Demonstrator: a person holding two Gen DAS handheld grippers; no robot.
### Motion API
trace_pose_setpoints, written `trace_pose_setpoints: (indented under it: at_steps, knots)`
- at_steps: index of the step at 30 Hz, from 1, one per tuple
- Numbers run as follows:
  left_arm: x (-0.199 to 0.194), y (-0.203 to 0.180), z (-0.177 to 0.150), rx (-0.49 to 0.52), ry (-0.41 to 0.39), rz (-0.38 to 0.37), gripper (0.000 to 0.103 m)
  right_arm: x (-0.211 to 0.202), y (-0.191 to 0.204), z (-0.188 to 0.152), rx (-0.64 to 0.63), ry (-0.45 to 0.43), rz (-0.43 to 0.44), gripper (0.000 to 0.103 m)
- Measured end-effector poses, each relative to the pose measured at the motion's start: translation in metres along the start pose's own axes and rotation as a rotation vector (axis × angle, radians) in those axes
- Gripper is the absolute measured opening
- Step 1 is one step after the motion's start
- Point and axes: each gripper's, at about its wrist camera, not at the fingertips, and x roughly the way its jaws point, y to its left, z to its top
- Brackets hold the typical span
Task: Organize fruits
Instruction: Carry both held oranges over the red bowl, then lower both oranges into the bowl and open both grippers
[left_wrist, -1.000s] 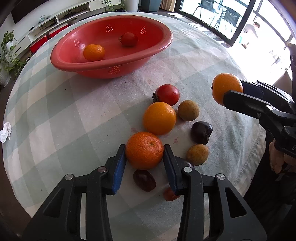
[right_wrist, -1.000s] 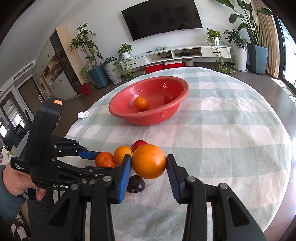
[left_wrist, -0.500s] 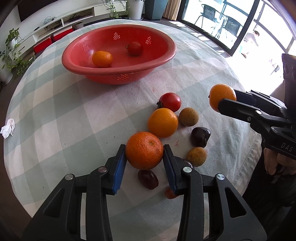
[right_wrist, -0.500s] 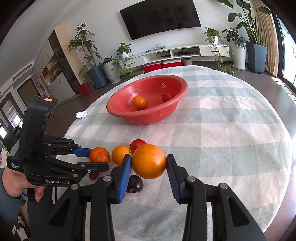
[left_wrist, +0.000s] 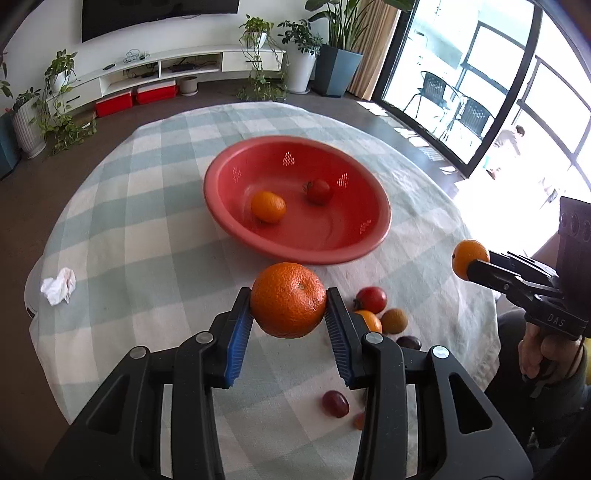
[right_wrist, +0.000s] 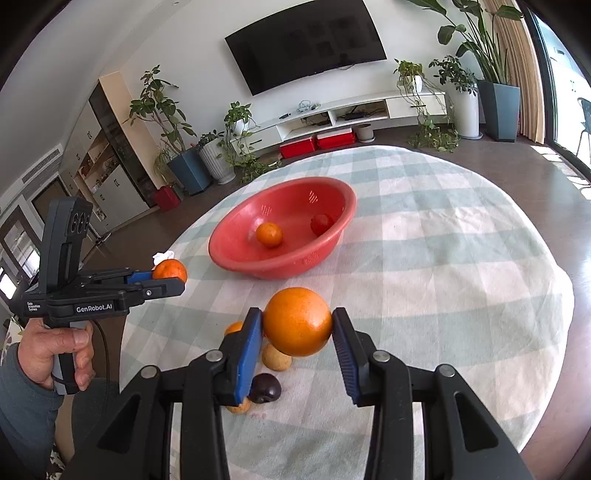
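Lifted clear of the tablecloth since a second ago, the rough-skinned orange (left_wrist: 288, 300) now hangs above the near edge of the table, pinched between the blue pads of the left gripper (left_wrist: 289, 314) and aimed toward the red bowl (left_wrist: 373, 243). Beside it, the right gripper (right_wrist: 297, 328) has barely shifted; it clamps a smoother orange (right_wrist: 297, 321) off the cloth, above the fruit at the near edge.

Two fruits already lie in the bowl, which sits toward the table's middle: a small orange (left_wrist: 268, 206) and a red tomato (left_wrist: 318, 191). Left on the checked tablecloth (left_wrist: 147, 229) near the front edge are another tomato (left_wrist: 371, 299), a partly hidden orange (left_wrist: 369, 320), a brownish round fruit (left_wrist: 394, 321), a dark plum (left_wrist: 408, 342) and a small reddish fruit (left_wrist: 335, 404). A crumpled tissue (left_wrist: 58, 285) lies by the left edge.

Both pickups look done, so carrying to the bowl seems next; several pieces remain.
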Motion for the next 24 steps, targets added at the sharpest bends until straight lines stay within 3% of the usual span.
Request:
trace_pose_setpoints:
  at_steps: [3,7,11,15,24]
  knots:
    - [-0.001,-0.002,0.029,0.021,-0.029,-0.006,0.037,-0.009,-0.001,0.032,-0.021,-0.036,-0.024,0.042]
    - [0.021,-0.014,0.060,0.059,-0.009,-0.011,0.037,-0.006,0.007,0.077,-0.060,-0.066,-0.017,0.042]
    - [0.051,-0.025,0.070,0.089,0.027,0.000,0.037,0.027,0.014,0.105,-0.061,-0.008,0.016,0.042]
    - [0.082,-0.025,0.067,0.099,0.077,0.010,0.037,0.072,0.018,0.111,-0.037,0.099,0.024,0.042]
    - [0.115,-0.029,0.063,0.147,0.122,0.032,0.037,0.138,0.013,0.106,0.009,0.247,-0.005,0.042]
